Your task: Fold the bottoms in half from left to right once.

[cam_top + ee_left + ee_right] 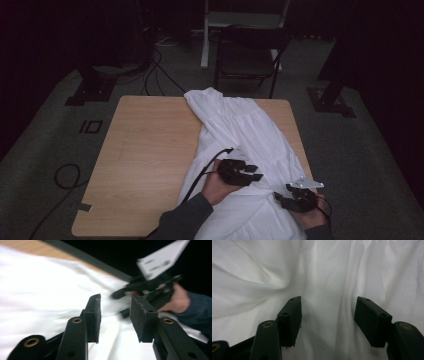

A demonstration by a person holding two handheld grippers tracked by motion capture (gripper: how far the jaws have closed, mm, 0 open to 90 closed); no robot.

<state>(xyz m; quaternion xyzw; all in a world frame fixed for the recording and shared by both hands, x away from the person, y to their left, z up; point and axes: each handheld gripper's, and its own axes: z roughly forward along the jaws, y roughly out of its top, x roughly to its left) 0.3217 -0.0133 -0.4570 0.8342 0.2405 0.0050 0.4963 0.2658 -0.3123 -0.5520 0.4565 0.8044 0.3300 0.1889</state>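
A white garment lies crumpled along the right side of the wooden table, hanging over the near edge. My left gripper hovers over its lower middle, pointing right. In the left gripper view my left gripper is open, with cloth below and nothing pinched. My right gripper, topped by a grey plate, sits near the table's front right corner. In the right gripper view my right gripper stands open just above the wrinkled fabric. The left gripper view also shows the right gripper close ahead.
The left half of the table shows bare wood. A dark folding chair stands beyond the far edge. Cables trail on the grey carpet at the left, and black stand feet sit at both far corners.
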